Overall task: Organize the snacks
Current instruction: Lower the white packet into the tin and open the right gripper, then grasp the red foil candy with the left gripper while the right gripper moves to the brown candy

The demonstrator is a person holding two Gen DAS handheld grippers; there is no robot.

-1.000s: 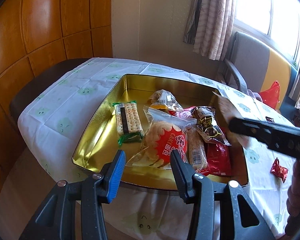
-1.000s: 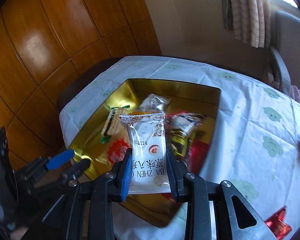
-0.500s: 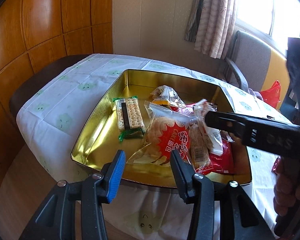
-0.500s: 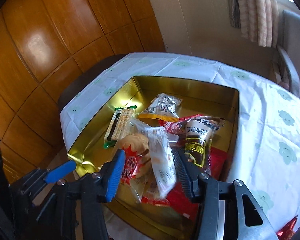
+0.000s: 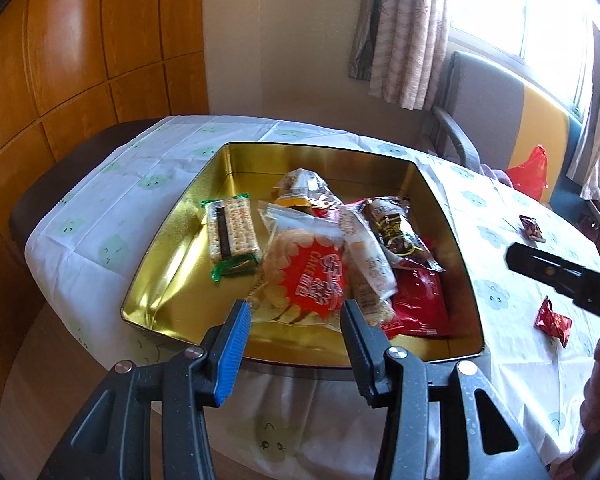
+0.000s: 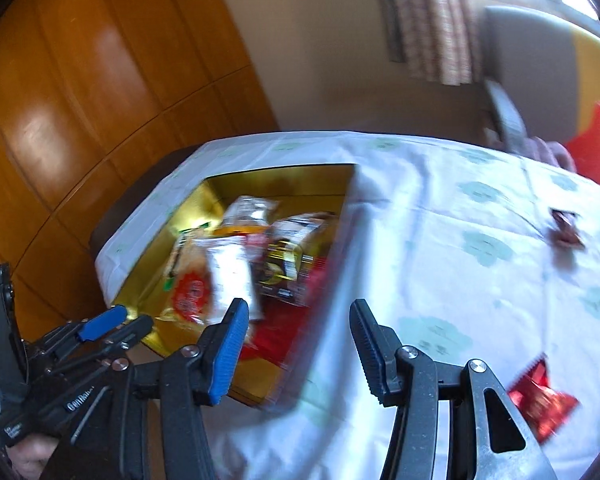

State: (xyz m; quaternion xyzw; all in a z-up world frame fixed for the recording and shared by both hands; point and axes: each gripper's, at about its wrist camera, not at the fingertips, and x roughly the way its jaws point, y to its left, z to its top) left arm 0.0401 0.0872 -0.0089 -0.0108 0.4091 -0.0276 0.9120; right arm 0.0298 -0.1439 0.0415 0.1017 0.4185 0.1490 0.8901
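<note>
A gold tin [image 5: 320, 148] on the white tablecloth holds several snack packets. A white packet [image 5: 370, 256] lies loose among them, next to a red-labelled cake packet [image 5: 312, 276] and a cracker packet [image 5: 232, 232]. My left gripper [image 5: 296, 332] hangs open over the tin's near edge with nothing between its fingers. My right gripper [image 6: 296, 344] is open and empty, above the cloth just right of the tin [image 6: 276, 172]; that view is blurred. Two wrapped candies lie on the cloth to the right, one red [image 6: 540, 404], one dark [image 6: 564, 228].
Wooden wall panels stand to the left. A grey and yellow chair [image 5: 500, 120] with a red bag [image 5: 532, 168] on it sits behind the table by the curtained window. The table's near edge is just below both grippers.
The right gripper opened and let the white packet drop into the tin, then swung right, out over the cloth. The left gripper stayed where it was.
</note>
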